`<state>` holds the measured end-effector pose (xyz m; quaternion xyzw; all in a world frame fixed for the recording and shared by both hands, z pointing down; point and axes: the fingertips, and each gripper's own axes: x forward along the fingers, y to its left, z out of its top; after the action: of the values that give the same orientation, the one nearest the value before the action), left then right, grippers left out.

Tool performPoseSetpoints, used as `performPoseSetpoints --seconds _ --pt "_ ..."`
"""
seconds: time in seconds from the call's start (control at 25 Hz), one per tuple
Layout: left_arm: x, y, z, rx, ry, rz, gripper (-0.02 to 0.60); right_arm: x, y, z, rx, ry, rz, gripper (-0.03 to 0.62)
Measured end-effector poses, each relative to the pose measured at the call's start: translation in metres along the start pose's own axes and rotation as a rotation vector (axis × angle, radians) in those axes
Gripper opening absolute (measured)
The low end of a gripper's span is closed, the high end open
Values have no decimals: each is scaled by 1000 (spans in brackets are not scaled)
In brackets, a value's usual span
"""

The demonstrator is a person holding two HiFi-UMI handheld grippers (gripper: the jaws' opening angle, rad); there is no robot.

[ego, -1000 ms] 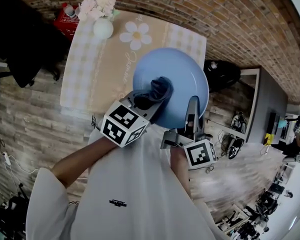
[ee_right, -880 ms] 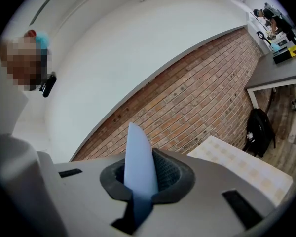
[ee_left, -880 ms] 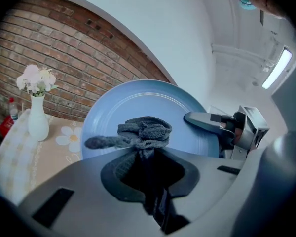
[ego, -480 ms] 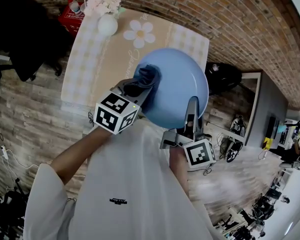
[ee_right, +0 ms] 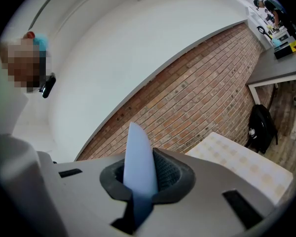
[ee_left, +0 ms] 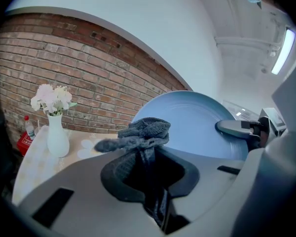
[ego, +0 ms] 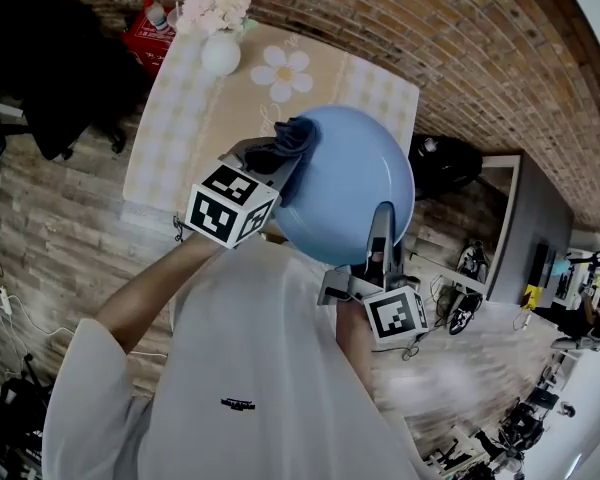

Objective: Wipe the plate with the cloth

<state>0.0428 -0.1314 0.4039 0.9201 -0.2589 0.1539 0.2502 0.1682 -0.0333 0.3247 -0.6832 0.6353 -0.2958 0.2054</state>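
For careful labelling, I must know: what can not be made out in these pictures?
- Head view: whether the cloth touches the plate; the cloth hides the contact.
- Right gripper view: the plate's face; only its edge shows.
- Left gripper view: the label on the bottle, too small.

The right gripper (ee_right: 137, 202) has its jaws closed on the rim of the pale blue plate (ee_right: 138, 157), which is seen edge-on and stands upright between them. Behind the plate runs a brick wall (ee_right: 197, 107). Right of the plate lies a table (ee_right: 246, 167) with a checked cloth, and beyond it a black bag (ee_right: 263, 125) sits on the floor.
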Motion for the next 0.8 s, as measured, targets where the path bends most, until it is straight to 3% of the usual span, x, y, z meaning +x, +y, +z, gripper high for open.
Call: performPoseSetpoints --seconds 0.24,0.8 --pt "7 -1 9 -1 -15 -11 61 -2 -1 -3 -53 23 -4 58" --pt "20 -29 43 20 -82 -67 61 -6 -6 -8 -26 29 -8 58"
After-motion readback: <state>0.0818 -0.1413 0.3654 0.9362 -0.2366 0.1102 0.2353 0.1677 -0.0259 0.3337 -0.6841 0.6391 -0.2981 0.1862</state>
